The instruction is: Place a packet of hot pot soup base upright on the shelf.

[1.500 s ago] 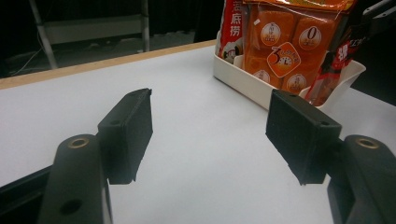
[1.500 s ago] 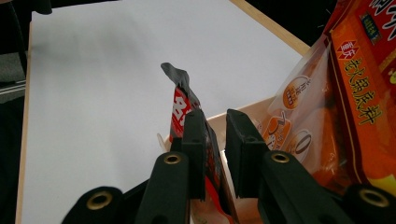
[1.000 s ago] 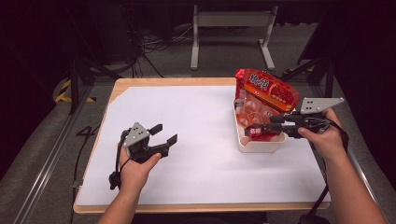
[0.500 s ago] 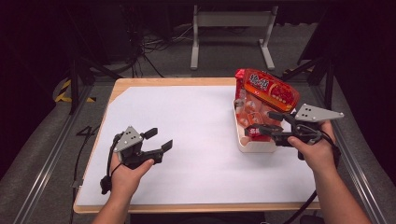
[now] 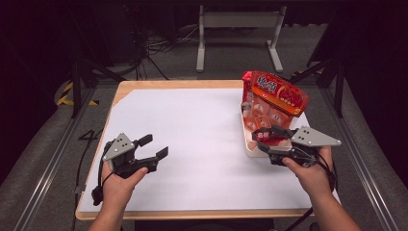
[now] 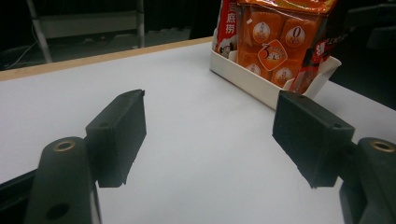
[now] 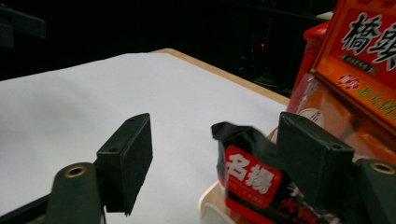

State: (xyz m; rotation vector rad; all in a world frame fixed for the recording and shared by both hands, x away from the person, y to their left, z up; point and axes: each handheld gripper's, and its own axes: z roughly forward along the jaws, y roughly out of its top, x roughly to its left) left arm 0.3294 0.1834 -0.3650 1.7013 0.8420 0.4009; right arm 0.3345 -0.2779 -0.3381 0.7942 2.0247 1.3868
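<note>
Near the table's point(image 5: 144, 91) front-left corner, the left gripper point(image 5: 155, 147) hovers over the white sheet with its jaws spread wide and nothing between them; in the left gripper view only bare white surface lies between the two black pads point(image 6: 116, 135). They have just been opening a little further.

Toward the right edge stands a white basket point(image 5: 250, 147), packed with upright snack bags. The tallest is a red-orange bag point(image 5: 276, 94) leaning at the basket's far end. At the near end, a small black packet with a red label point(image 7: 252, 179) sticks up from the basket.

The right gripper point(image 5: 269, 140) sits at the basket's near end, jaws wide apart and just opened. In the right gripper view the black packet stands between its jaws, just beside the right pad point(image 7: 313, 158), not squeezed.
</note>
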